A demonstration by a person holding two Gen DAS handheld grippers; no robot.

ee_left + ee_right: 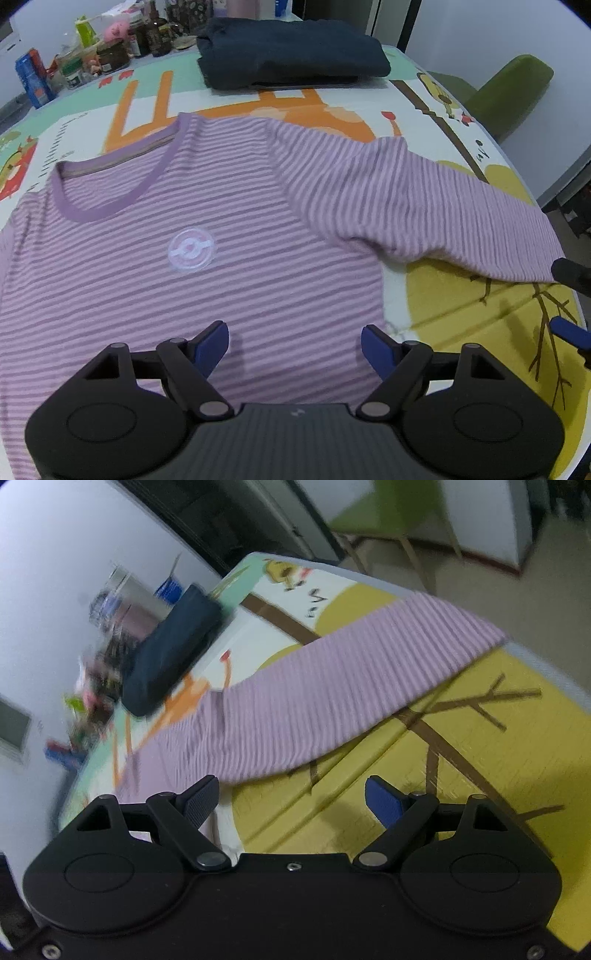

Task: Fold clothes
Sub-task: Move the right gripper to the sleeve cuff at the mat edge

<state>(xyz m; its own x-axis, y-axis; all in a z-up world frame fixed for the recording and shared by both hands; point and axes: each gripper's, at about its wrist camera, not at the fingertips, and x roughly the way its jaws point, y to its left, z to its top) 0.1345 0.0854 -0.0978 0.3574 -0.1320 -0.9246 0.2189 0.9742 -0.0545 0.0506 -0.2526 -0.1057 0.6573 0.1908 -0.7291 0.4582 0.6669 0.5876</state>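
Note:
A purple-and-pink striped long-sleeved shirt (192, 236) lies flat, front up, on the printed table mat (465, 295), with a white round badge (190, 251) on its chest. Its sleeve (436, 206) stretches out to the right as far as the table edge. My left gripper (295, 349) hovers open over the shirt's lower body, nothing between its fingers. In the right wrist view the same sleeve (332, 698) runs across the mat. My right gripper (291, 801) is open just below the sleeve, over the yellow part of the mat; its tips (570, 306) show at the right edge of the left wrist view.
A folded dark navy garment (291, 51) lies at the far side of the table. Bottles, jars and boxes (85, 55) crowd the far left corner. A green chair (513, 92) stands beyond the right table edge (546, 664), with floor below.

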